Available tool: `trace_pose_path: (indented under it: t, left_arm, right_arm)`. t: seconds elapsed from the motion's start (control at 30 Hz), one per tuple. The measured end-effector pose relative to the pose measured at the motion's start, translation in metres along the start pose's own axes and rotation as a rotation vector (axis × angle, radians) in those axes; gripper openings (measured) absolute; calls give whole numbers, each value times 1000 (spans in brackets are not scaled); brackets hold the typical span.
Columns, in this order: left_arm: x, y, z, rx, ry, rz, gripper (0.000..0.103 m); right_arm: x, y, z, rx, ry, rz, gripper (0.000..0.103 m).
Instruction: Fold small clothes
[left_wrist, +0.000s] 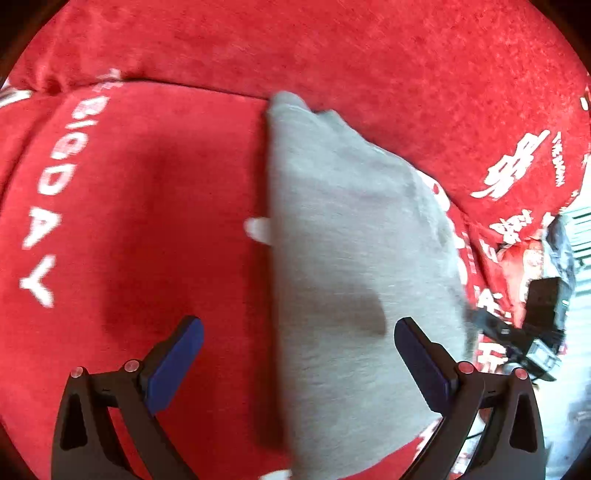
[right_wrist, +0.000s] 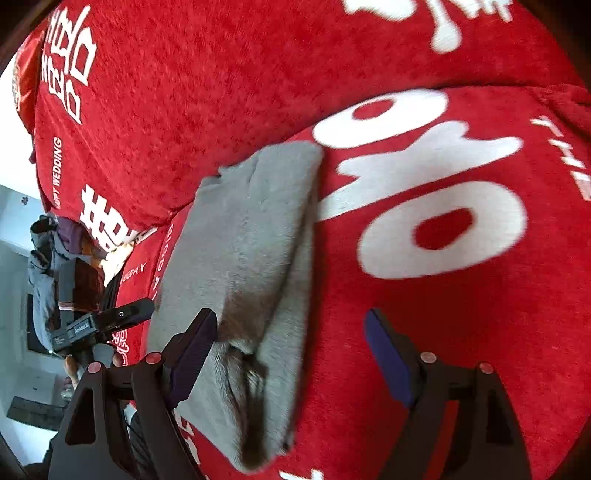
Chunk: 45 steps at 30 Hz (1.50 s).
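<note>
Folded grey fleece garment lies flat on red plush printed cover, released; left gripper and right gripper hover above, jaws wide, holding nothing.

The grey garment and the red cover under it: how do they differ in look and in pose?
The grey garment is plain, while the red cover carries white lettering. The garment is a narrow folded strip with layered edges; the cover spreads wide, past the frame. The garment lies on top; the cover lies beneath it. Both look like soft fabric.
</note>
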<state>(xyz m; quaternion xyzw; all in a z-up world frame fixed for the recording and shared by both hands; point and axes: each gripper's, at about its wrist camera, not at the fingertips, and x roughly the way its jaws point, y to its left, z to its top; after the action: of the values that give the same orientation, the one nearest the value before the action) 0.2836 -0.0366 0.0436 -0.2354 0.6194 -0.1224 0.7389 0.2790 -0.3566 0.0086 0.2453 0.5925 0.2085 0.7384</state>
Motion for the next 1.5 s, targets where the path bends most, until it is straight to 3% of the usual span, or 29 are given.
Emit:
trace_pose_path:
  t: [0.13,0.3,0.47,0.63,0.7,0.73,0.9,1.5]
  left_arm:
    - [19,-12,5,19,38,-25,103]
    - [34,-25,9,81,46,-23,103]
    - [48,-39,12,147,39,19,103]
    - [42,-42,10,189,-4,42,58]
    - [36,-40,11,188,-12,40,49]
    - [34,-42,11,191,-13,46,47]
    - [31,-53,8,243,-28,110,43]
    - [-17,-38,-35,262,-37,101,41]
  right_arm:
    - [25,7,3,-1,63,34,85]
    - [45,26,10,-38,79,73,89]
    - [64,53,12,-139,66,-16,90]
    - [64,62,7,-201,63,-80,59]
    - [58,57,10,-171,65,-62,44]
    - [54,56,11,-167,61,-58,42]
    - [47,70,11,-222,45,-123,36]
    - [18,118,-25,-277,19,-159,35]
